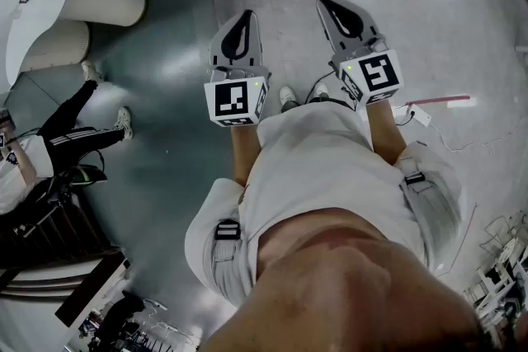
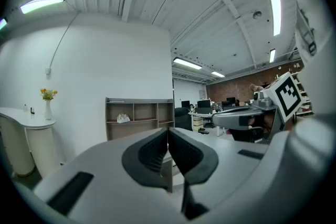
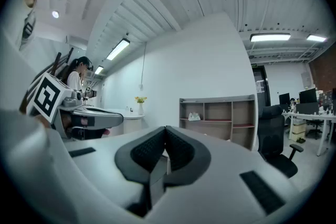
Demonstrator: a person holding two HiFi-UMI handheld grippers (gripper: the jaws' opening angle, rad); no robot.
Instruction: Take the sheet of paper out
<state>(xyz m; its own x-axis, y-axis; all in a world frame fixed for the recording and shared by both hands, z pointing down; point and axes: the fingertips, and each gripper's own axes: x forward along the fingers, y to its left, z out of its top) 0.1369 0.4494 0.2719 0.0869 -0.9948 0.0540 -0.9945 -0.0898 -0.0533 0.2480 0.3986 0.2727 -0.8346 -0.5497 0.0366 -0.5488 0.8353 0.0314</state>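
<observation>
No sheet of paper shows in any view. In the head view my left gripper (image 1: pixel 245 15) and right gripper (image 1: pixel 322 1) are held side by side at waist height above a grey floor, both pointing level and away from me. The left gripper view has its jaws (image 2: pixel 168 131) pressed together with nothing between them. In the right gripper view those jaws (image 3: pixel 166 129) also meet, empty. Each gripper appears in the other's view: the right gripper (image 2: pixel 245 116) and the left gripper (image 3: pixel 92 118).
An open shelf unit (image 2: pixel 139 117) (image 3: pixel 217 117) stands ahead against a white wall. A white rounded counter (image 1: pixel 45 6) with a flower vase (image 2: pixel 48 104) is at the left. A person (image 1: pixel 58 146) stands at the left. An office chair (image 3: pixel 276 140) and desks are at the right. A cable (image 1: pixel 452 143) lies on the floor.
</observation>
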